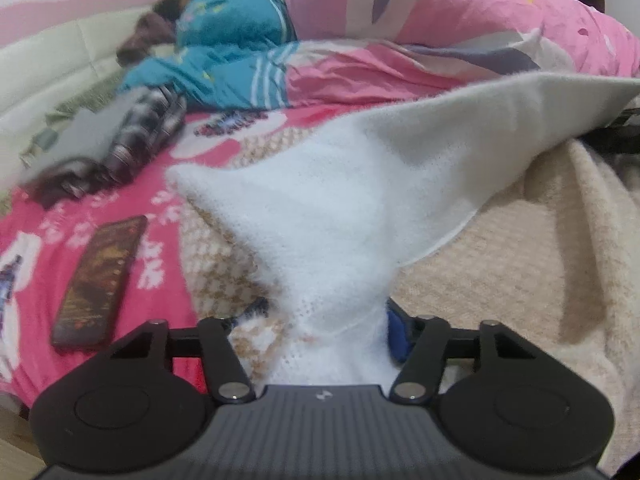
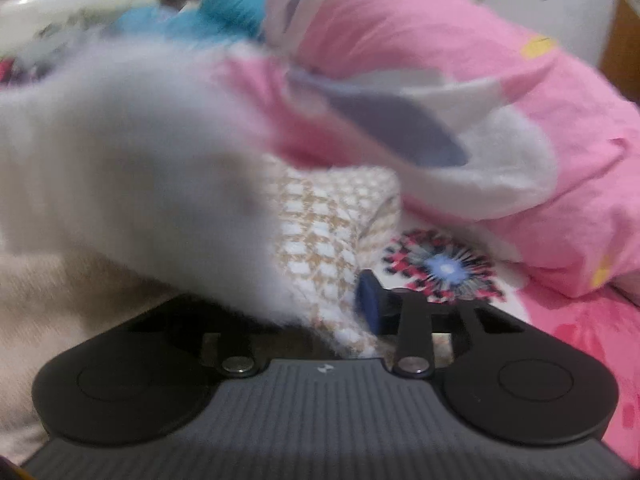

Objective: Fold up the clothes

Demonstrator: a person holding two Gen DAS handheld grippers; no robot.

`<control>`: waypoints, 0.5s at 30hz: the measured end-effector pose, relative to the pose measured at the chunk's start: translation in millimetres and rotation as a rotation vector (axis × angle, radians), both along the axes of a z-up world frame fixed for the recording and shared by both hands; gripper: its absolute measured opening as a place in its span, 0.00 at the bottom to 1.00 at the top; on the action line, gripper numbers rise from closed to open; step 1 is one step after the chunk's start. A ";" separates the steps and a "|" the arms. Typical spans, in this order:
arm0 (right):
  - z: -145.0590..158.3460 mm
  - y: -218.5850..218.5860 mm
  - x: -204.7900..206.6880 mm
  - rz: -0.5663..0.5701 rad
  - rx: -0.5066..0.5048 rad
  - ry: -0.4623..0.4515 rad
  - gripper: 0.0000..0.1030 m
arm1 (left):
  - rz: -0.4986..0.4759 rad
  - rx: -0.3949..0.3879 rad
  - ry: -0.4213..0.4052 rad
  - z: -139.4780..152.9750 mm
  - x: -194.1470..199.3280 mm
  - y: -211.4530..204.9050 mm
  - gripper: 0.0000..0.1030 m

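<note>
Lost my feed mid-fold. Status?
Left tongs gripping fuzzy white-and-tan knit garment, lifted. Right tongs on it too, view blurred. Dark phone beside it on pink bedsheet.

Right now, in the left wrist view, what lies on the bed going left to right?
Phone → white fuzzy garment bunched between the left gripper's fingers → beige blanket. The folded plaid clothes sit farther back, above the phone.
</note>
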State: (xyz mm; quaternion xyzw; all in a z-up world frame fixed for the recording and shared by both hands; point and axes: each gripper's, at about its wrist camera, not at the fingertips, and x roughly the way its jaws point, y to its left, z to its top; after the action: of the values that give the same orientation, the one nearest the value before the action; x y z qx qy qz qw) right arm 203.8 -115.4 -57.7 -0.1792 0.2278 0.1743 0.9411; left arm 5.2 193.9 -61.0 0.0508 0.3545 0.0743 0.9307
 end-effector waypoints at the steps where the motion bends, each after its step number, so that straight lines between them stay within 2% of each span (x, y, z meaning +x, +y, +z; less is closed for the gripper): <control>1: 5.9 -1.9 -7.2 -0.023 0.023 -0.025 0.25 | 0.010 0.028 -0.022 1.5 -2.5 -4.2 0.48; 4: 27.1 -8.9 -35.2 -0.102 0.076 -0.128 0.22 | 0.042 0.122 -0.107 7.1 -15.1 -19.2 0.39; 6: 42.7 -15.7 -59.1 -0.156 0.109 -0.209 0.21 | 0.062 0.174 -0.178 12.6 -25.1 -29.3 0.37; 8: 58.4 -26.1 -83.1 -0.204 0.161 -0.271 0.20 | 0.079 0.192 -0.250 20.6 -35.3 -37.7 0.35; 11: 87.1 -52.0 -118.3 -0.275 0.239 -0.371 0.20 | 0.084 0.172 -0.373 42.2 -52.6 -48.1 0.34; 15: 127.1 -88.1 -176.6 -0.336 0.303 -0.504 0.19 | 0.066 0.230 -0.569 78.8 -74.0 -64.7 0.30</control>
State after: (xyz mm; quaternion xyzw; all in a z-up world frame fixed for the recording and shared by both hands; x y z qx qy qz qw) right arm 27.2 -203.5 69.5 -0.0348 -0.0140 -0.0010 0.9993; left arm -68.7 129.2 17.8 0.1215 0.0705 0.1554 0.9778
